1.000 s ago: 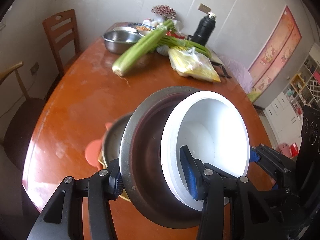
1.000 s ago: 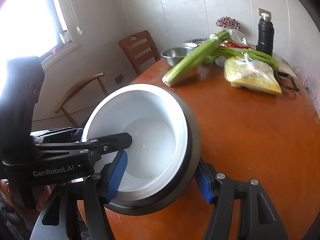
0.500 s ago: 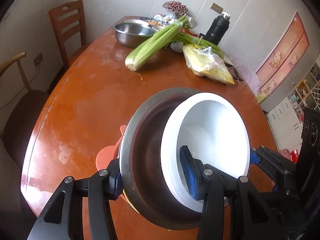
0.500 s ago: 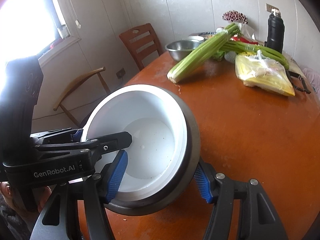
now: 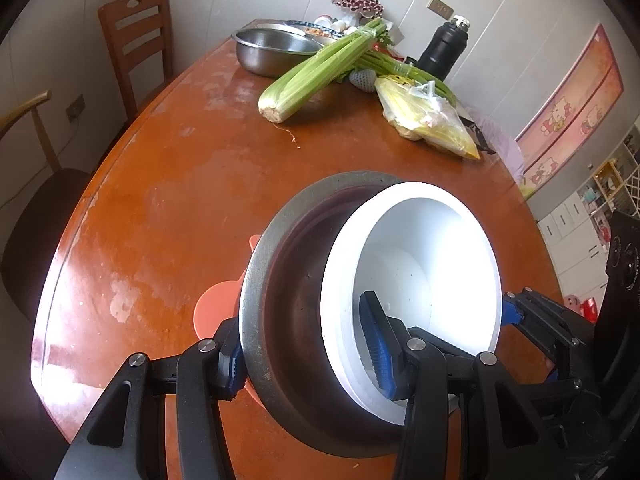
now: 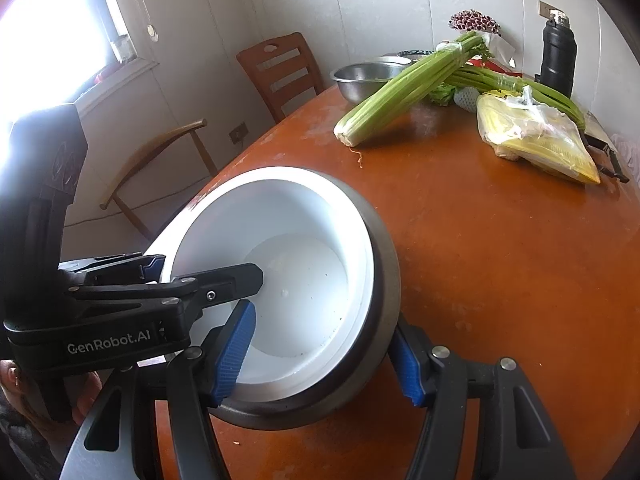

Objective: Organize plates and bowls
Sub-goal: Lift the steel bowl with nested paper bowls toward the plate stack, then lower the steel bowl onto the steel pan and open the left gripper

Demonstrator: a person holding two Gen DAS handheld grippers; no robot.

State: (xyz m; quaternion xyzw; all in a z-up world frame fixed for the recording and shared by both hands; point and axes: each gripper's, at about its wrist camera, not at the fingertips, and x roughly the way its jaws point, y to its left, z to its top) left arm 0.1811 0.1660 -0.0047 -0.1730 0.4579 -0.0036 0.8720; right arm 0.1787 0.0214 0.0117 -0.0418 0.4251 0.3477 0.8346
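A white bowl [image 5: 432, 264] sits nested in a steel bowl [image 5: 292, 280], and both hang tilted just above the table. My left gripper [image 5: 300, 328] is shut on their near rim, one finger outside the steel wall and one inside the white bowl. My right gripper [image 6: 320, 344] is shut on the rim of the white bowl [image 6: 280, 240] and steel bowl [image 6: 384, 280] from the other side. An orange plate [image 5: 214, 308] lies on the table under the bowls, mostly hidden. The left gripper [image 6: 208, 276] also shows in the right wrist view.
On the far part of the brown table [image 5: 180, 200] lie a celery bunch [image 5: 320, 68], a large steel bowl [image 5: 272, 50], a bag of yellow food [image 5: 428, 116] and a black flask [image 5: 444, 50]. Wooden chairs [image 5: 132, 40] stand along the left edge.
The held bowls have sunk toward the table. A small steel bowl seen beneath them a second ago is now covered; only the orange plate's edge shows.
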